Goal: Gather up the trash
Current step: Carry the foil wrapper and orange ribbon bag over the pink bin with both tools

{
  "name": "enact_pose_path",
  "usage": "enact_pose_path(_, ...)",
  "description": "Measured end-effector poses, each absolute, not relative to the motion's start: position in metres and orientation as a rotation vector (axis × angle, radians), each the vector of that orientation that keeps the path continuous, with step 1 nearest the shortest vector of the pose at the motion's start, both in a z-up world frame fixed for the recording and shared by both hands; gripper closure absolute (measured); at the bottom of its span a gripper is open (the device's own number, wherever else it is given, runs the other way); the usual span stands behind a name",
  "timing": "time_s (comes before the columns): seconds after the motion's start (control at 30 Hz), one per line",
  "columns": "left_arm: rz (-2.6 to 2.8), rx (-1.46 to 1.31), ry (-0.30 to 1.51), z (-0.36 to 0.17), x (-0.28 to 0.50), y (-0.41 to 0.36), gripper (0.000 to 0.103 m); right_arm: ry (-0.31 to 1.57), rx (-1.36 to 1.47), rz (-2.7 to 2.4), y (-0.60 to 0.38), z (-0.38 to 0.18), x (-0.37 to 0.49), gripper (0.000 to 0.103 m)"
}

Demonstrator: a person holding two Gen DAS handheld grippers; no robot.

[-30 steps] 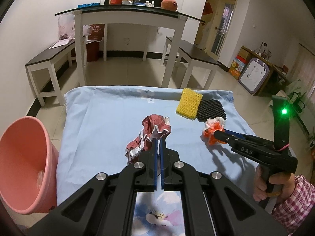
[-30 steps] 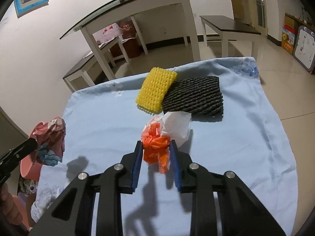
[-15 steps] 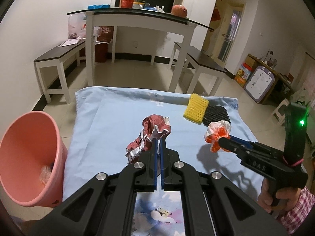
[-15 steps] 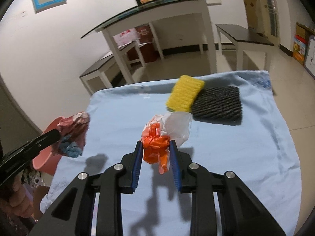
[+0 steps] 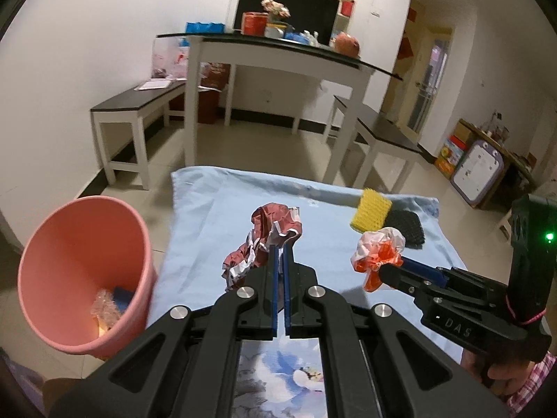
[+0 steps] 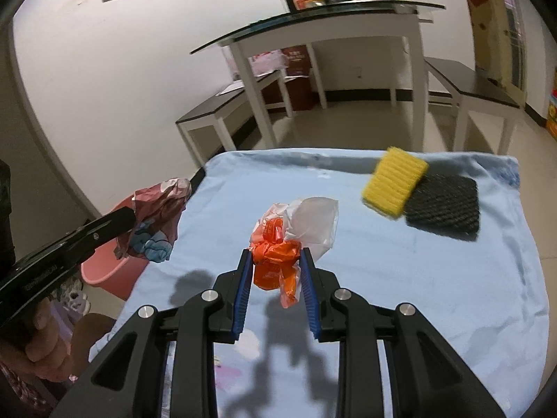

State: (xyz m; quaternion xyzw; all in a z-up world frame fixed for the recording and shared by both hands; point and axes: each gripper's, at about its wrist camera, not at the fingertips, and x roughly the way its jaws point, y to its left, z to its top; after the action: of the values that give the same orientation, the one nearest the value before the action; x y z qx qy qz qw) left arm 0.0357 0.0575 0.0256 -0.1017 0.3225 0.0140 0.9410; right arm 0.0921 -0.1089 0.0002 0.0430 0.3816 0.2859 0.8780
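Leftmost, a pink bucket (image 5: 83, 275) stands on the floor beside the blue-covered table (image 5: 323, 223), tilted in this view, mouth up, with a few scraps lying in its bottom. Next to it the left gripper (image 5: 278, 250) is clamped tight on a crumpled dark-red wrapper (image 5: 268, 230), blue pads nearly meeting; the wrapper is held clear above the cloth, its long axis running up from a lower-left tail to a bunched top over the fingertips. From the right wrist view the same wrapper (image 6: 156, 219) hangs downward from that gripper, over the table's left edge and in front of the bucket. Further right, the right gripper (image 6: 275, 261) is partly closed, pads pressing both sides of an orange-and-white plastic bag (image 6: 289, 233); the knotted orange part sits between the pads, the white part puffs up and away to the right, one orange tail dangling. Beyond, a yellow foam net (image 6: 393, 184) lies overlapping a black foam net (image 6: 445, 209) near the cloth's far right corner.
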Motion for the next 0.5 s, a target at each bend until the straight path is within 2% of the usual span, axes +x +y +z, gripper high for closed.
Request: enact_pose_path(0.5, 0.222, -0.284, 0.551, 0.041, -0.011, 0.126, 0.101, 0.742, -0.032, 0.748, -0.015, 0.032, 0.076, 0.076)
